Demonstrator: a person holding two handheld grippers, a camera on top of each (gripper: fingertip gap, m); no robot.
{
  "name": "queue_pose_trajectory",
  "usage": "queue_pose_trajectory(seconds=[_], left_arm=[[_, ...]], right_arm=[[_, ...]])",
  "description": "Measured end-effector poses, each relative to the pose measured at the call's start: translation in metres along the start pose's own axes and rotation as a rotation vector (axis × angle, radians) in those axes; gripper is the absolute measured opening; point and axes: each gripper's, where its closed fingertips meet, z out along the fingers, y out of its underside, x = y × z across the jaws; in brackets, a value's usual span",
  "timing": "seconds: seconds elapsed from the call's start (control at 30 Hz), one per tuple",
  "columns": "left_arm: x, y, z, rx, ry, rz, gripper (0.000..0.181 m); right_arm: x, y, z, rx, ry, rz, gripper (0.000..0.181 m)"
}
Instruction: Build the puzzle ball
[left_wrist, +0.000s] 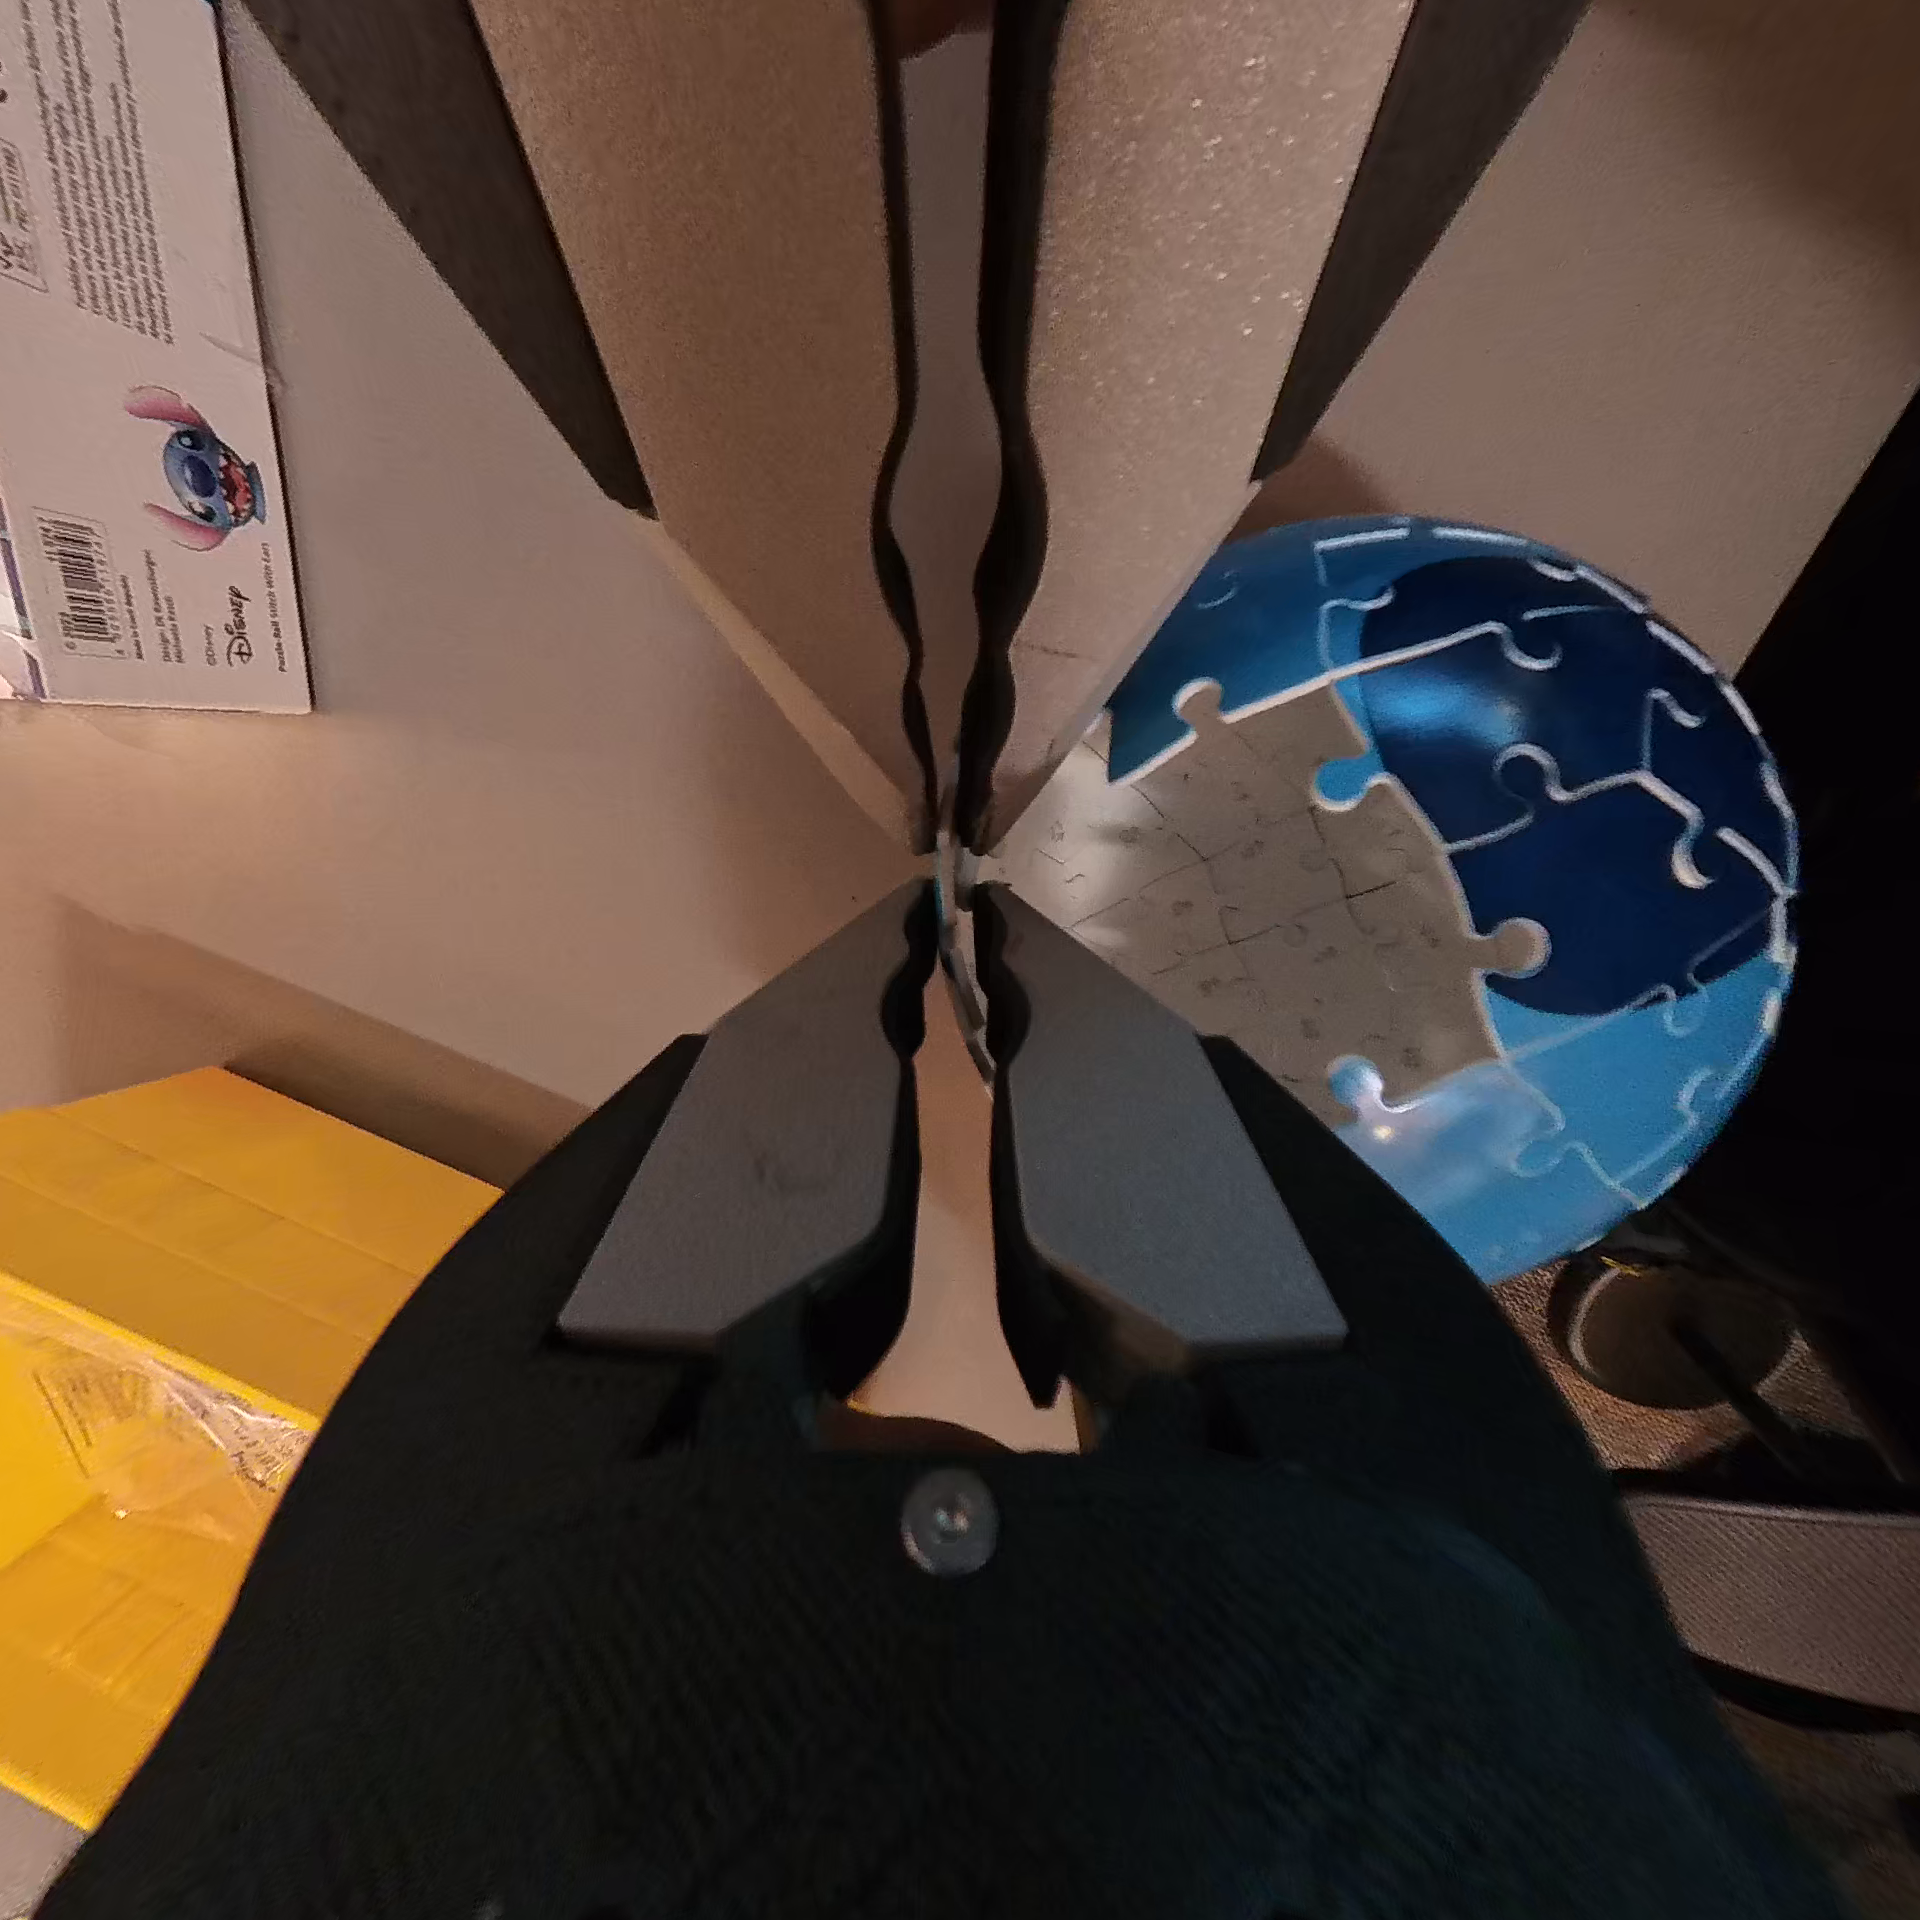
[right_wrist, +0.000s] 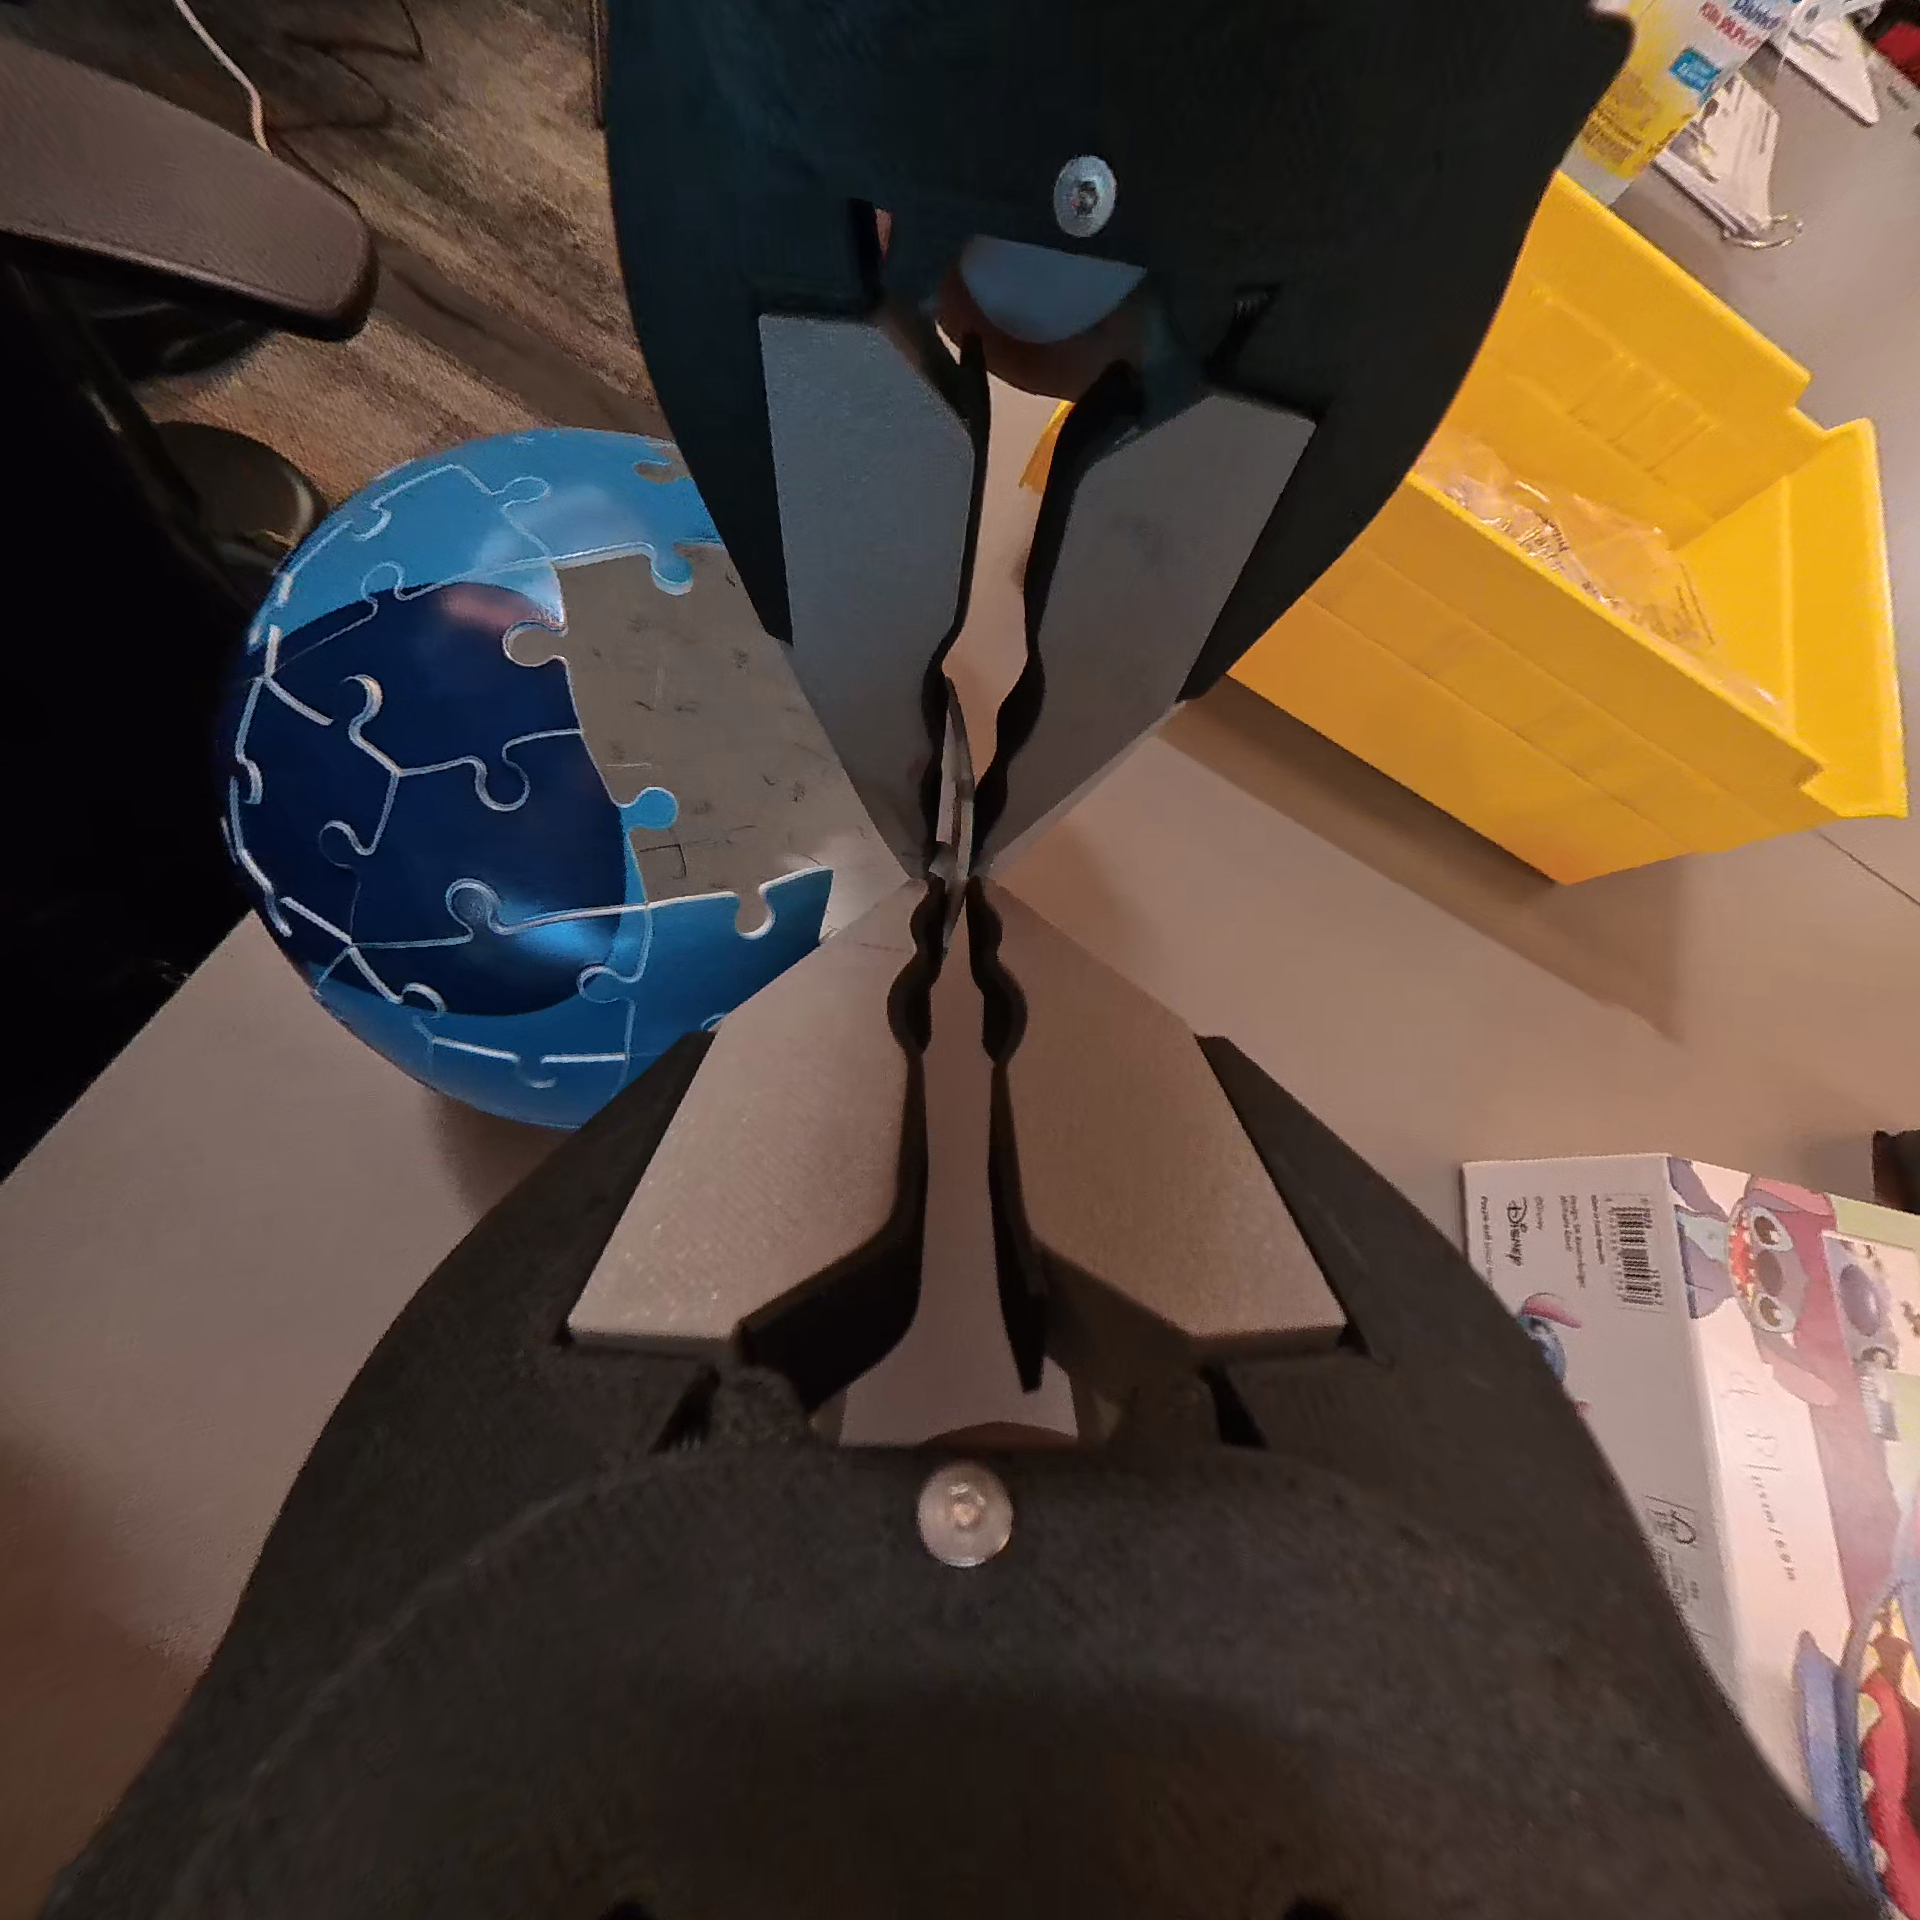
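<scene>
so both grippers meet tip to tip over a plain beige table (right_wrist: 1299, 935). the left gripper (left_wrist: 951, 904) has its fingers pinched together on a thin curved puzzle piece (left_wrist: 964, 987), and the right gripper (right_wrist: 945, 904) is clamped on that same piece from the opposite side, edge-on so you can barely see it.

the puzzle ball (right_wrist: 468, 790) sits on the table right near the table's edge, just beside the two grippers. it's half built, light and dark blue pieces locked together with a big gap showing the grey inside of the shell.

around it: a yellow plastic bin (right_wrist: 1621, 644) with a crinkly clear bag (right_wrist: 1558, 540) inside, and the puzzle box (right_wrist: 1704, 1351) lying flat with a blue cartoon critter on it. past the table edge there's dark greyish carpet (right_wrist: 468, 135) and what looks like an office chair (right_wrist: 177, 229), arm and base visible. lighting is pretty dim and warm.
</scene>
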Motion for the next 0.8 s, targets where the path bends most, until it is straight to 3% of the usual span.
queue_pose_trajectory(seconds=[0.53,0.8], left_arm=[[0.0002,-0.0004,0.0007,-0.006,-0.004,-0.001,0.003],[0.0013,0.0002,0.0007,-0.013,-0.010,-0.011,0.003]], right_arm=[[-0.0023,-0.0007,0.0005,0.047,-0.054,0.016,0.003],[-0.0023,0.0008,0.0023,-0.015,-0.044,0.028,0.001]])
